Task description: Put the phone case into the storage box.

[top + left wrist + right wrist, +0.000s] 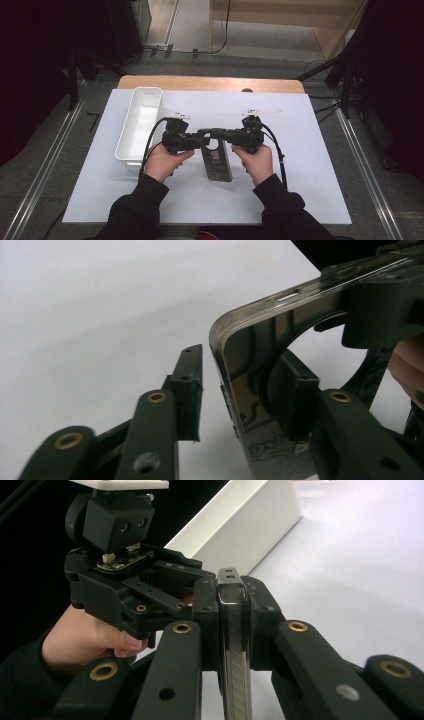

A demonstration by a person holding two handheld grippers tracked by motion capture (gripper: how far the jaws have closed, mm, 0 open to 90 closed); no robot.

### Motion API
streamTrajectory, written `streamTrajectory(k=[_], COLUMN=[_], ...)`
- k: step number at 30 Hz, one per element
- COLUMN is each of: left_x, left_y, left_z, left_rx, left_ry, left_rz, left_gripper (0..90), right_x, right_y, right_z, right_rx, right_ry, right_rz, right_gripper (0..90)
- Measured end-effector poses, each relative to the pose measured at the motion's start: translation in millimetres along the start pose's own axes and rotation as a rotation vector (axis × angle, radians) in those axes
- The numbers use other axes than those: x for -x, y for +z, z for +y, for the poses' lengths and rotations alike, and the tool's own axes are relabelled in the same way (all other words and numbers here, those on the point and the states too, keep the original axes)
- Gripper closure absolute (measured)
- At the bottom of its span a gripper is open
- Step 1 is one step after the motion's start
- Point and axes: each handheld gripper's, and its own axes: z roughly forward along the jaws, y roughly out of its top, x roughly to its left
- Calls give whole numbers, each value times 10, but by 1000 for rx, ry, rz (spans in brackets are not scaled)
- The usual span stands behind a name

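High view: above the person's side, looking forward and down on the white sheet-covered table (300, 150), moderately far. Left gripper view: very close, facing the dark patterned phone case with chrome edge (250, 390). Right gripper view: close, edge-on to that case (231, 630); shares it and the white rectangular plastic bin (250, 525).

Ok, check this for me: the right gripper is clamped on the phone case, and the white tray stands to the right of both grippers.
Wrong on the side. The high view shows the white tray standing to the left of both grippers, beyond the left gripper. The rest holds: the right gripper is clamped on the phone case.
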Motion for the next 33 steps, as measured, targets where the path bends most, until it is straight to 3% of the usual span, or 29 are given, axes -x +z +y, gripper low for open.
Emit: streamTrajectory(k=[5,18,33], left_x=[4,20,16], left_y=[-10,-44,-66], left_z=[12,20,35], left_rx=[-6,16,10], left_ry=[-15,25,1], left_rz=[-1,12,1], left_gripper=[643,681,694], right_x=[-5,-26,-37], right_y=[7,6,10], right_z=[-7,-9,-9], right_rx=[1,11,17], right_ry=[-5,-13,-15], right_rz=[-1,2,11], right_gripper=[769,769,772])
